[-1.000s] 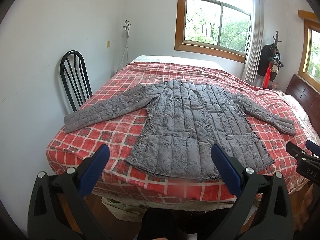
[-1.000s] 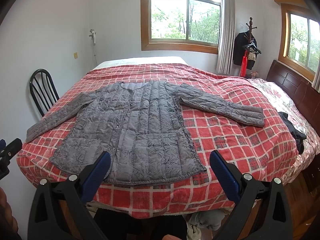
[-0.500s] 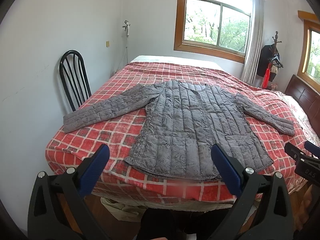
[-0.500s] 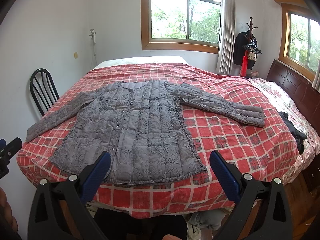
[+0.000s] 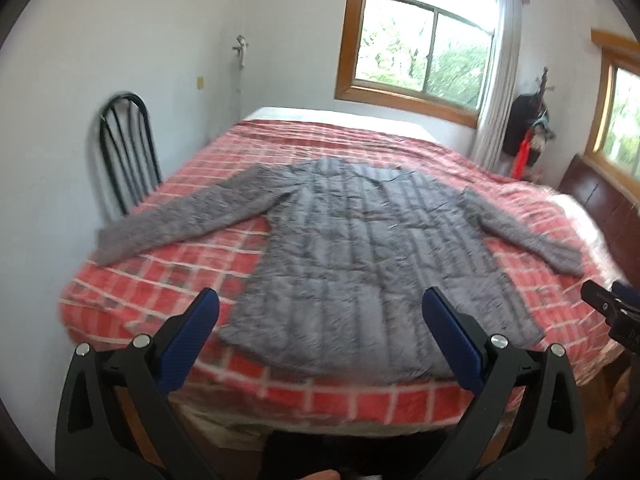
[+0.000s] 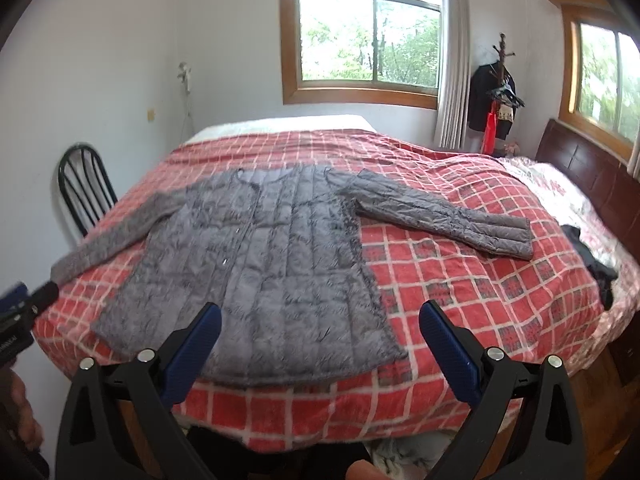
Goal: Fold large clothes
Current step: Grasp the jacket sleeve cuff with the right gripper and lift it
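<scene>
Black metal spindle-back chair (image 5: 127, 152) stands at far left, against the wall beside the bed. Grey quilted long-sleeved jacket (image 5: 360, 256) lies flat, front up, on the red-and-white checked bedspread (image 5: 168, 280); hem toward the near bed edge, collar toward the window.

Jacket's left-hand sleeve (image 5: 180, 220) is spread out toward the chair; right-hand sleeve (image 6: 444, 214) spread toward the wooden headboard (image 6: 592, 176). No fold made yet.

Left gripper (image 5: 320, 332): jaws wide, blue pads apart, holding nothing, above the hem w/o contact. Right gripper (image 6: 320, 340): likewise wide, empty, short of the hem's right corner.

Judgement: step in hand is the approach, pre-grasp. Next move prob. calls for each gripper to go down to a sleeve cuff or hem corner, pinch the fabric, then carry it inward over the body. Both views are blurred, so fine detail is uncertain.
</scene>
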A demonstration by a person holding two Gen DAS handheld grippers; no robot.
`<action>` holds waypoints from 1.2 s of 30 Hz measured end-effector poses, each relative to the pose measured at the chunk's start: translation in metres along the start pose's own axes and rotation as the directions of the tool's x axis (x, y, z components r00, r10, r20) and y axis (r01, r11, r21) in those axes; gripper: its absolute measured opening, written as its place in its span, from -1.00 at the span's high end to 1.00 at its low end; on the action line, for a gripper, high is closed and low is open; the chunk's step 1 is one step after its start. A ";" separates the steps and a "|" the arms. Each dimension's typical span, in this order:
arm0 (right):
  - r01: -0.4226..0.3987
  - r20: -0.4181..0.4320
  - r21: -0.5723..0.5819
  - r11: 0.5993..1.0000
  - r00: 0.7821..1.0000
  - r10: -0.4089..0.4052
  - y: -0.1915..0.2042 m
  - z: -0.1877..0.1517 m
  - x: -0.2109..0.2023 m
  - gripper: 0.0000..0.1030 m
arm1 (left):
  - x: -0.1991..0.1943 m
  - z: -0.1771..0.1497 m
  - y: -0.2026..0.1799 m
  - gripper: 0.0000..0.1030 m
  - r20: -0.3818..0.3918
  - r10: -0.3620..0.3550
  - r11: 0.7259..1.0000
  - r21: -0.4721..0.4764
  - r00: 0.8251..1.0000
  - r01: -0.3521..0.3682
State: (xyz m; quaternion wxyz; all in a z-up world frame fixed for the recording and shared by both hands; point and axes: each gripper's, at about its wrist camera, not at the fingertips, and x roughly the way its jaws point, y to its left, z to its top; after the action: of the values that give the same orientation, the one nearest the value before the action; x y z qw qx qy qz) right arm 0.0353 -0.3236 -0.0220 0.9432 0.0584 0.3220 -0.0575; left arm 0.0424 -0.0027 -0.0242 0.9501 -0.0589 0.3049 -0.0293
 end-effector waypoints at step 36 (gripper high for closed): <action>0.410 -0.257 0.401 0.819 0.909 -0.329 -0.348 0.046 0.240 -0.28 | 0.304 0.116 -0.091 -0.95 -0.015 -0.092 0.985 0.147 0.996 0.093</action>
State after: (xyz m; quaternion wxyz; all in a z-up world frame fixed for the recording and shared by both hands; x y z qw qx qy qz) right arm 0.2002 -0.6904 -0.1586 0.8426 0.2141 0.3874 -0.3069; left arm 0.3550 -0.1098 -0.0935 0.9483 -0.0026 0.3026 -0.0959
